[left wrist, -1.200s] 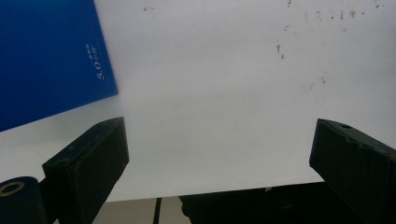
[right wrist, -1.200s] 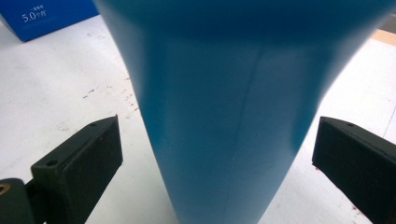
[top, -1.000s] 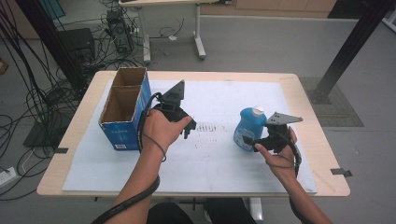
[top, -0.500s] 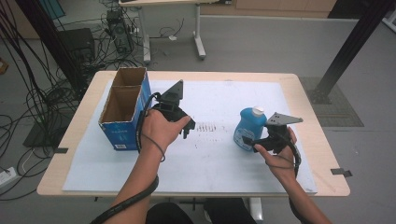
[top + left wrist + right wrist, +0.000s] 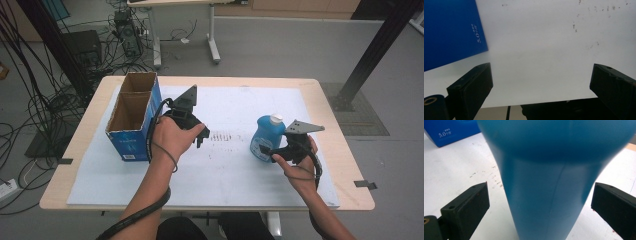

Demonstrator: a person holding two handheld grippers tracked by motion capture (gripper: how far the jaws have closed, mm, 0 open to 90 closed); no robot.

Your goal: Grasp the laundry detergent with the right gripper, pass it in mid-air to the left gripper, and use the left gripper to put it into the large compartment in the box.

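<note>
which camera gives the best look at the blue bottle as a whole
The high view: it shows the whole blue bottle upright on the white mat, white cap on top, beside the right gripper. The right gripper view shows just its blue body close up between the open jaws, apart from both. The left gripper view faces the blue box.

Even, bright overhead light, soft shadows on white mat (image 5: 230,165); high view slightly soft; blue bottle (image 5: 549,182) blurred close-up, mild glare.
</note>
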